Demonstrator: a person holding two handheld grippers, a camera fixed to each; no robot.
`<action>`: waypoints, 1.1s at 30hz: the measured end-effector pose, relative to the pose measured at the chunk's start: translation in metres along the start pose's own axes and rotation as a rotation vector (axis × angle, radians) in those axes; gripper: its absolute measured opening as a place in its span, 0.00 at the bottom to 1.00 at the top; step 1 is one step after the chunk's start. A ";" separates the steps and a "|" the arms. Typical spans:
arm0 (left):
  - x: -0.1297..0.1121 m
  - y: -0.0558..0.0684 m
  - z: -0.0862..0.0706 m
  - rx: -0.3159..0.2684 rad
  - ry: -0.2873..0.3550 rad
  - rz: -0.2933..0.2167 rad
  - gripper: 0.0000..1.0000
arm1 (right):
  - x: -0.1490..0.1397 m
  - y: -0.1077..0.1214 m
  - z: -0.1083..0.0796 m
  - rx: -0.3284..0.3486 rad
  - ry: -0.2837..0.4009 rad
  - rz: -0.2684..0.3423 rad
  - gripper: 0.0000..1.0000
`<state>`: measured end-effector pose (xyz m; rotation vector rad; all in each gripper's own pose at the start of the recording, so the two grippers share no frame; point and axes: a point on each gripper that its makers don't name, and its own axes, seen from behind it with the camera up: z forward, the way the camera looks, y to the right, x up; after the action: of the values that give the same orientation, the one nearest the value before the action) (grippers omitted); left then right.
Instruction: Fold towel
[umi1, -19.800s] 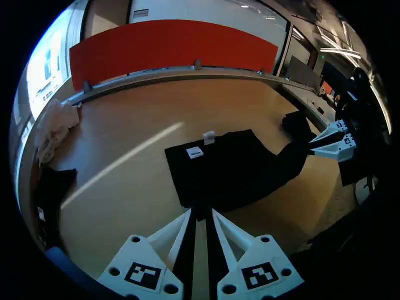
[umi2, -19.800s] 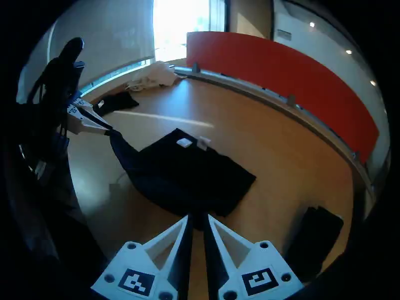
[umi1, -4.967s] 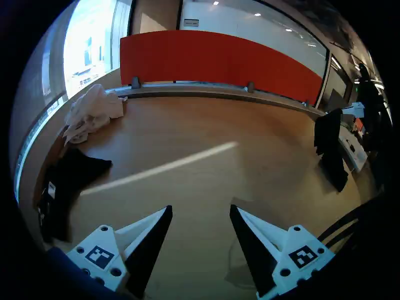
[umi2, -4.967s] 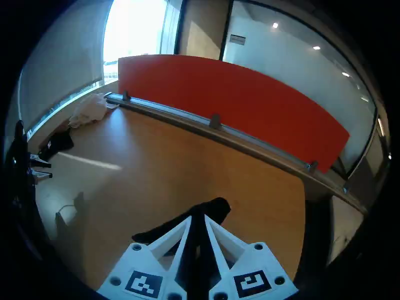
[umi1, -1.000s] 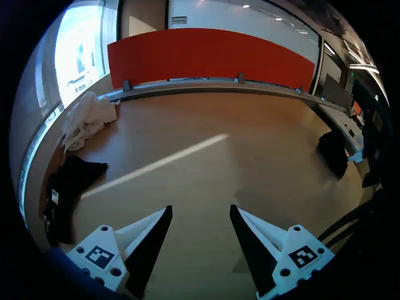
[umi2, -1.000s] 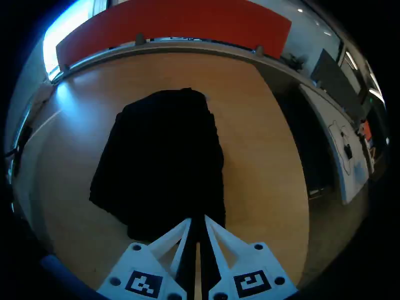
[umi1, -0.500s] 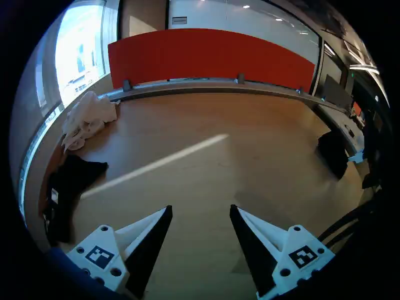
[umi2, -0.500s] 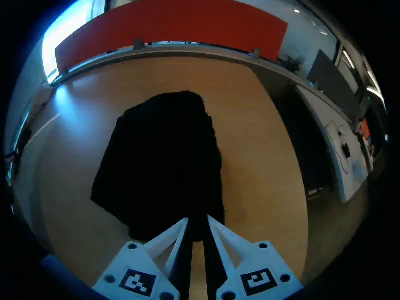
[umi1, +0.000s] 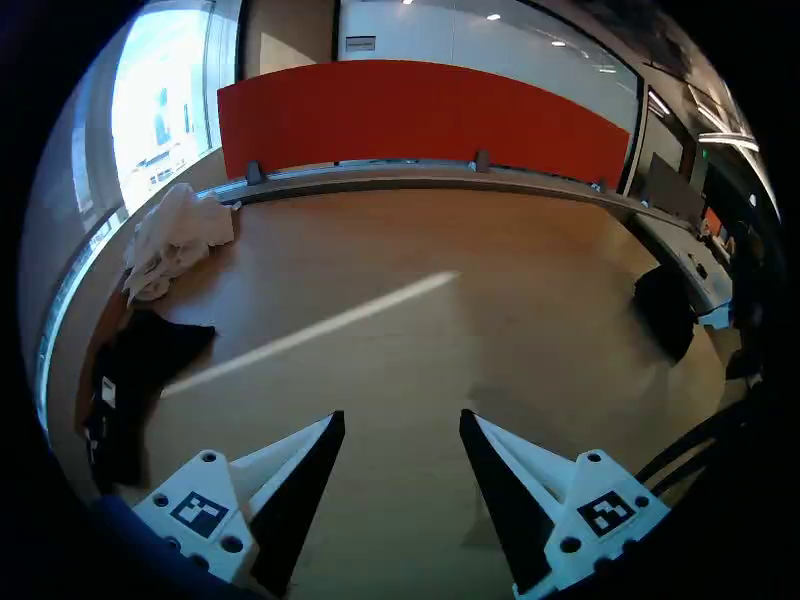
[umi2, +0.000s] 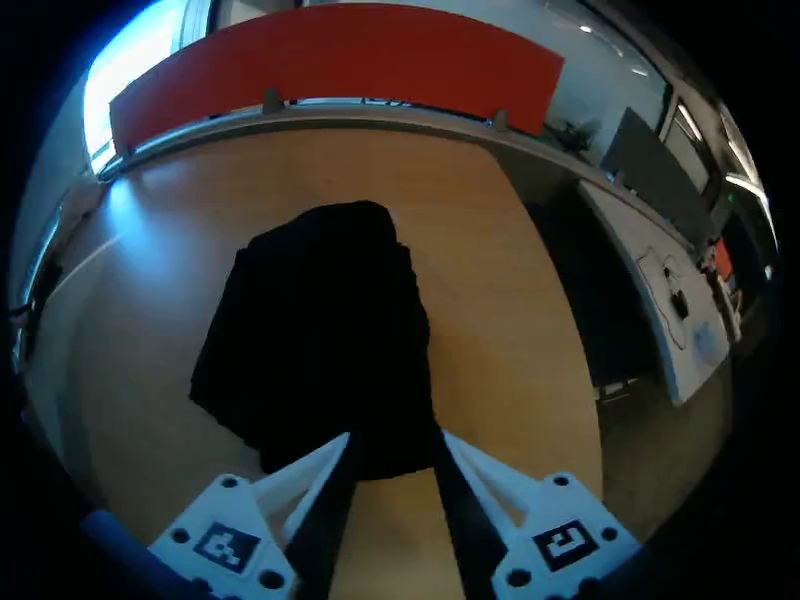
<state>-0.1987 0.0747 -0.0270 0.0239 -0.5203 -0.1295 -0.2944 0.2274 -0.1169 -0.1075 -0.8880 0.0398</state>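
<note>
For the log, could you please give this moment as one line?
towel on table | left claw open | right claw open

surface (umi1: 420, 250): wood-look, smooth, semi-gloss, catches a light streak. towel (umi2: 320, 340): black cloth, matt, soft creases. white heap (umi1: 175, 235): crumpled cloth. left tongs (umi1: 400, 418) and right tongs (umi2: 392, 438): white matt plastic, black inner faces. red panel (umi1: 420, 110): matt. rail (umi1: 420, 172): dull metal.

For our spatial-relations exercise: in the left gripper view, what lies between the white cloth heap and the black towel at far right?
Bare wooden table, crossed by a pale strip of light, in the left gripper view.
</note>
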 end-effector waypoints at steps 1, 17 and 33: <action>0.000 0.000 0.000 -0.001 0.002 -0.001 0.85 | 0.001 0.000 -0.002 -0.002 0.004 0.001 0.60; 0.008 -0.008 -0.002 -0.012 0.031 -0.010 0.85 | 0.011 -0.001 -0.035 -0.057 0.069 0.021 0.97; 0.020 -0.016 -0.005 -0.021 0.063 -0.011 0.85 | 0.043 -0.028 -0.066 -0.055 0.196 0.034 0.97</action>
<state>-0.1806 0.0562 -0.0227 0.0099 -0.4560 -0.1442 -0.2162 0.1977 -0.1215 -0.1756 -0.6918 0.0361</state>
